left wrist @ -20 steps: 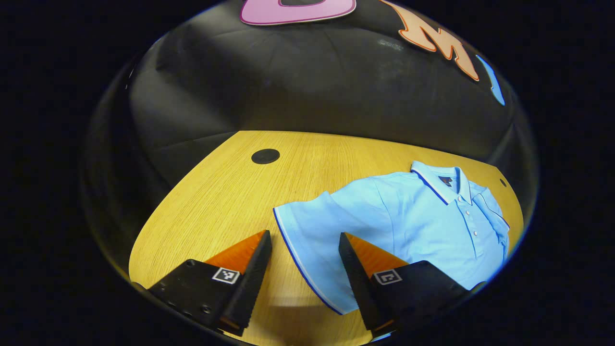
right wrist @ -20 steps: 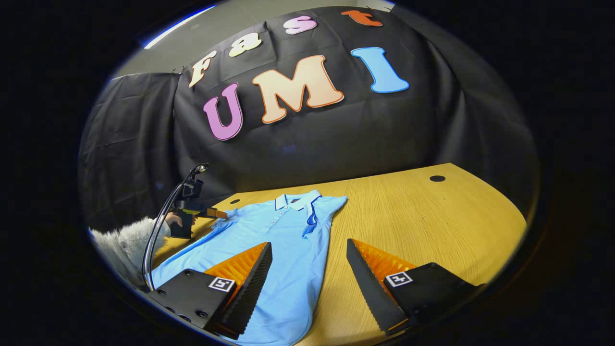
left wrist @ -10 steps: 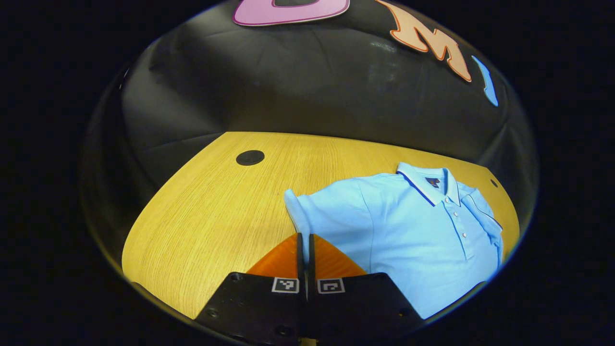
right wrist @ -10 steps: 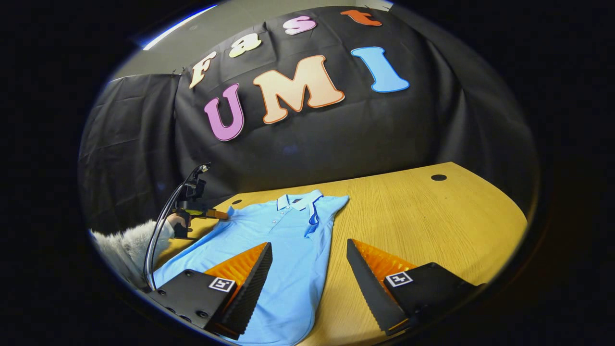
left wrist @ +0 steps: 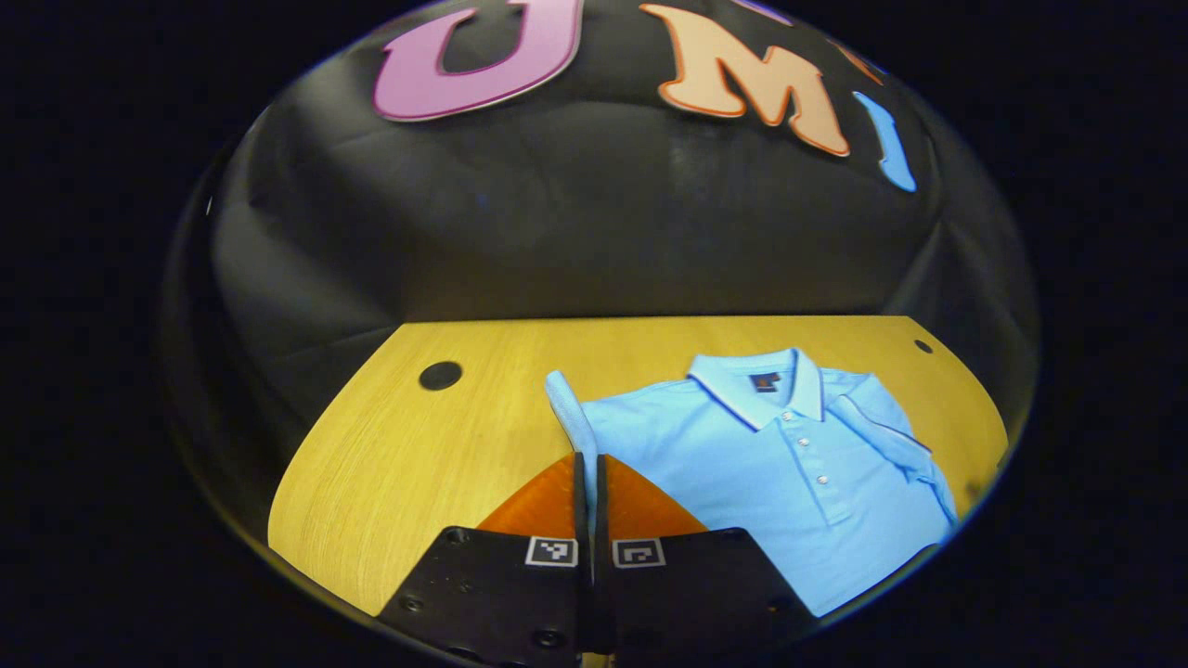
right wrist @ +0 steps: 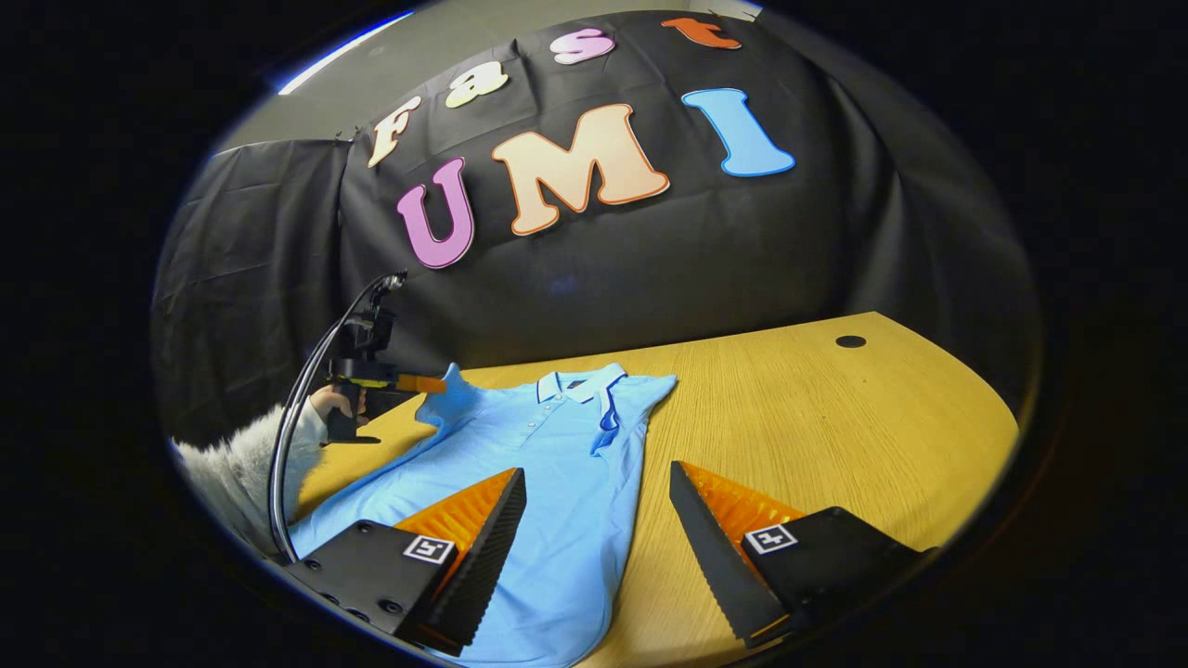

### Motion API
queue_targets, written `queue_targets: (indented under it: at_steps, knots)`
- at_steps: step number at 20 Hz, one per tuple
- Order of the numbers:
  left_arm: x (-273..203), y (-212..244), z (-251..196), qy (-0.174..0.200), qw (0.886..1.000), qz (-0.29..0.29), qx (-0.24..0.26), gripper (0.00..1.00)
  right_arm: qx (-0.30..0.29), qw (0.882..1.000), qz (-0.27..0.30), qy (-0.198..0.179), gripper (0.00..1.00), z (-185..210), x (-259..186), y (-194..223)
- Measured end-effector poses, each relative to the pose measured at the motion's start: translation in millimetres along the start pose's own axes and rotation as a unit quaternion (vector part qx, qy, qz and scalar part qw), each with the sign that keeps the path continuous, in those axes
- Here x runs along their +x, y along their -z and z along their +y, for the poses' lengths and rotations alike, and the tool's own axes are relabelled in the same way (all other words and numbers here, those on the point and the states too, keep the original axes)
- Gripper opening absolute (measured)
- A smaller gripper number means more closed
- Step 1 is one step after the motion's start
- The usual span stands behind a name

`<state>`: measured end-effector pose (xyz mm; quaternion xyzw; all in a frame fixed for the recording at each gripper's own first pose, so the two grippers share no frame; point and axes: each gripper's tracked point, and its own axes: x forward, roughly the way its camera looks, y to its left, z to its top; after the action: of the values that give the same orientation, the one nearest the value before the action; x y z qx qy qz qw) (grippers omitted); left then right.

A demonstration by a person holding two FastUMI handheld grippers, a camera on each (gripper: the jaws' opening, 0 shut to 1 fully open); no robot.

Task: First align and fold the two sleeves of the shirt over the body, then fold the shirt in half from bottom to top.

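Soft knit sleeve [left wrist: 568, 408] pinched — left gripper [left wrist: 587, 464].

Shirt [left wrist: 789, 464] light blue, plain, no print; collar [left wrist: 756, 385] same blue edged with a thin dark navy line and white stripe, small dark label with red mark inside the neck. Placket buttons [left wrist: 821, 480] white. Sleeve cuff [left wrist: 568, 408] light blue. Bench [right wrist: 817, 417] yellow-tan wood grain, fine lines; round black caps [left wrist: 440, 375] set in it. Booth wall black cloth. Person's sleeve [right wrist: 243, 461] fuzzy off-white. Gripper bodies black, with black-and-white square markers [right wrist: 767, 538].
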<state>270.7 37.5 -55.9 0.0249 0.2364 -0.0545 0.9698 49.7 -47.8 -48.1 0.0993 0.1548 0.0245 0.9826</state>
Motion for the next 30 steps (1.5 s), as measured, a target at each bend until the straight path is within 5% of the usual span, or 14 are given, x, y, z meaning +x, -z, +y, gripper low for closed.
queue_targets:
  at_steps: [4,10,15,21,25,30]
  knots:
    - [19,-7,-63,0.035,0.998,-0.002,0.044,0.00,-0.002,1.000,0.002,-0.006,0.97,7,2,-1]
    - [40,13,-110,0.088,0.995,0.023,0.029,0.06,-0.011,1.000,0.005,-0.016,0.97,18,2,3]
    - [22,23,-101,0.085,0.995,0.031,0.030,1.00,-0.026,0.999,0.010,-0.022,0.97,28,3,8]
    - [-82,39,-72,0.082,0.996,-0.002,0.021,0.98,-0.074,0.996,0.036,-0.034,0.97,45,-25,41]
    - [-173,92,-56,0.071,0.997,-0.005,0.041,0.98,-0.073,0.995,0.041,-0.053,0.98,65,-69,53]
    - [-266,155,-47,0.063,0.998,0.002,0.005,0.98,-0.074,0.993,0.068,-0.062,0.97,78,-113,87]
